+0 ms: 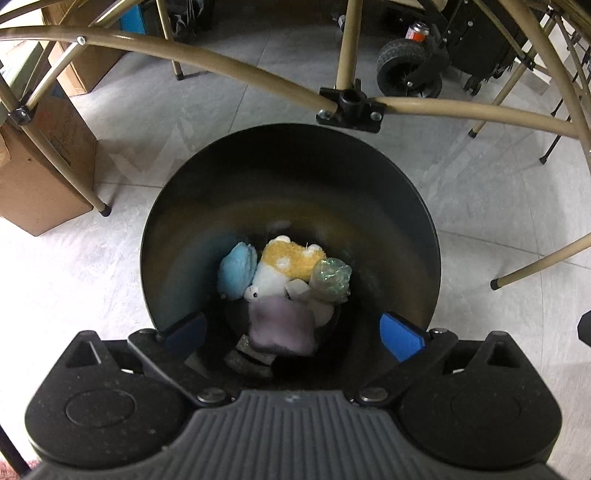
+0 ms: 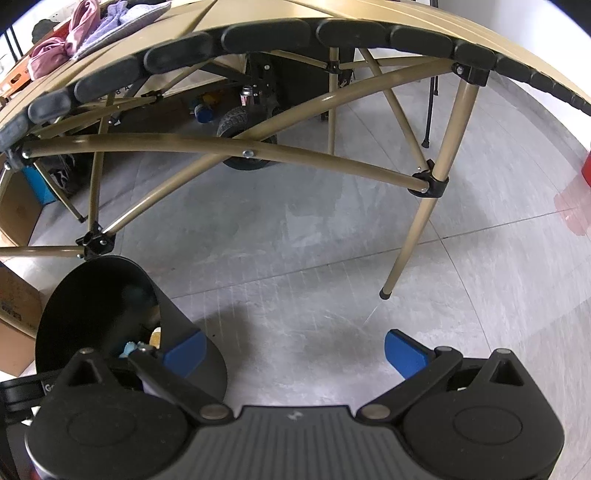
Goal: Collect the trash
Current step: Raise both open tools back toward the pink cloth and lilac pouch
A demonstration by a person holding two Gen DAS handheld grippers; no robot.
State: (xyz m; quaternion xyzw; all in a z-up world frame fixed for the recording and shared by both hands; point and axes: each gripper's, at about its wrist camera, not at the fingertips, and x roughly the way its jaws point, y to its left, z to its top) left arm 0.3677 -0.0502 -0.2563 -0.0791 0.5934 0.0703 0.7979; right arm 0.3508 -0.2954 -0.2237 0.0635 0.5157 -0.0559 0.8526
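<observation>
Left wrist view puts me right above the bin (image 1: 291, 192), which stands on the floor under the table (image 2: 258, 11). I count about five pieces inside: a blue wad (image 1: 236, 273), a yellow-and-white plush (image 1: 284, 266), a green bag (image 1: 330, 280), a lilac lump (image 1: 280, 325), a grey block (image 1: 251, 360). My left gripper (image 1: 293, 332) gapes empty, so that drop looks done. My right gripper (image 2: 295, 352) is spread wide over bare floor. Cloths (image 2: 85, 33) on the table may remain.

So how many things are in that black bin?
6 visible in the bin: blue wad left, yellow-white plush centre, green wrap right, purple lump nearest, white scrap, grey block. More may be underneath.
</observation>
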